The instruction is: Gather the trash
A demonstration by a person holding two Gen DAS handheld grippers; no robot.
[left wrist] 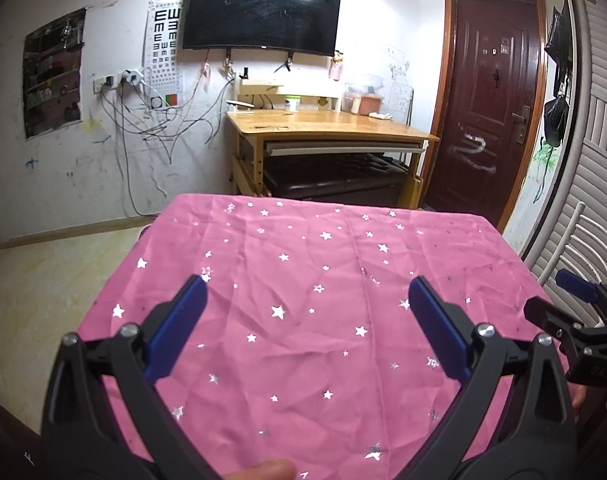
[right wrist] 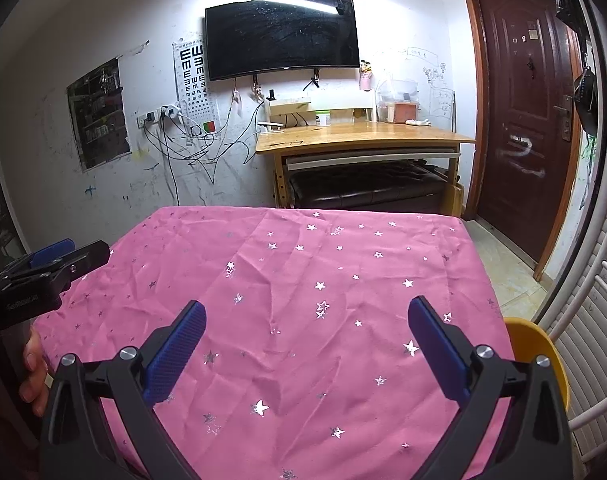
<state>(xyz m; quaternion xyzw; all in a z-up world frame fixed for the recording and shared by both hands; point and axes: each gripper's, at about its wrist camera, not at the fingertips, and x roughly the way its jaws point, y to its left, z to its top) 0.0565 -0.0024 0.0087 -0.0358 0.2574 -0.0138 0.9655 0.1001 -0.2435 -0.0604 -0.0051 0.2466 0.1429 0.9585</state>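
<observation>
The pink star-printed cloth-covered surface (right wrist: 303, 280) shows no trash. Beside its right edge sits a yellow round bin (right wrist: 543, 344). Your left gripper (left wrist: 307, 300) and right gripper (right wrist: 307, 316) hover above it, fingers wide, empty; scan first.

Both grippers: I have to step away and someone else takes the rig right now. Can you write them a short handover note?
Left gripper: open, empty, held above the pink star tablecloth.
Right gripper: open, empty, above the same cloth, to the right of the left one.
Trash: none shows on the cloth in either view.
Yellow container: sits past the table's right edge, partly hidden by the right gripper; what is in it cannot be seen.
Done: cannot be judged from these views; nothing is held.
Left: look for any trash outside these views. The yellow container may be the bin.
</observation>
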